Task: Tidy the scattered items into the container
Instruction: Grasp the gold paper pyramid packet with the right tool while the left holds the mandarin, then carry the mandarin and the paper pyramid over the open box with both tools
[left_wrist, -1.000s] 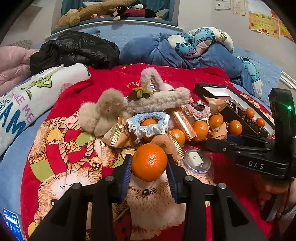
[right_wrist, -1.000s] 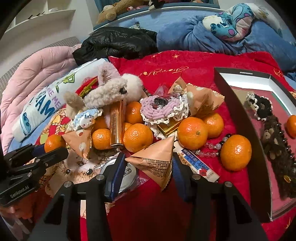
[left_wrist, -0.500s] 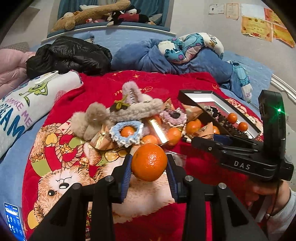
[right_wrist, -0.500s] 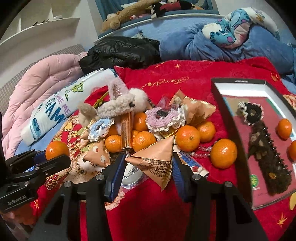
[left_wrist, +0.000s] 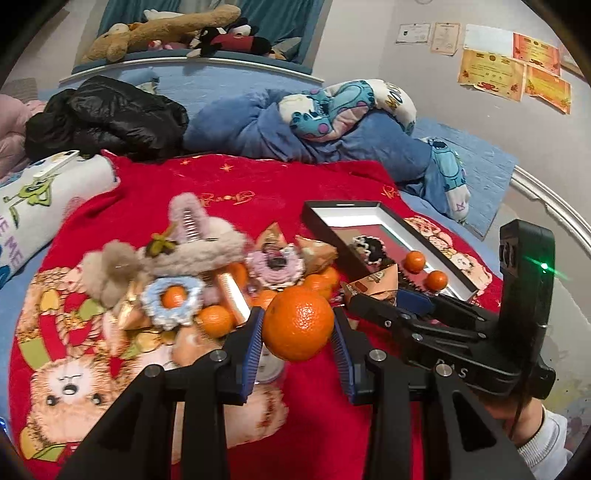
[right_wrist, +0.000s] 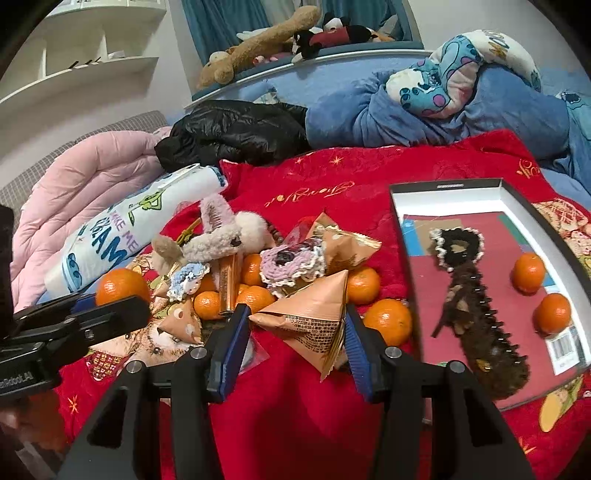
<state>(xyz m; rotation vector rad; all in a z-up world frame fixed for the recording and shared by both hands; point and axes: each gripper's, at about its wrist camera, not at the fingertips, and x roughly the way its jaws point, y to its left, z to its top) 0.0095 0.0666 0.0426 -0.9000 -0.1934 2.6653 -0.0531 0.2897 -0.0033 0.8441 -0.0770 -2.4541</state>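
Red blanket (right_wrist: 369, 173) on bed. Black box (right_wrist: 443, 183) holds two mandarins, scrunchie and hair claw. Left gripper (left_wrist: 297, 345) pinches a mandarin (left_wrist: 297, 323); right gripper (right_wrist: 295, 339) pinches a triangular snack packet (right_wrist: 310, 314), both aloft. Most clutter (right_wrist: 236, 258) remains outside: early stage.

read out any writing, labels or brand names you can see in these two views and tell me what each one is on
"DAS", partly blurred: side of the right gripper body, left wrist view.
"enRobot.AI", cut off at the frame edge: side of the left gripper body, right wrist view.
"MAKE ME" and "AM", partly hidden: white pillow.
Gold script on the red blanket: illegible.
Print on the triangular snack packet, barcode label in the box, wall certificates: too small.
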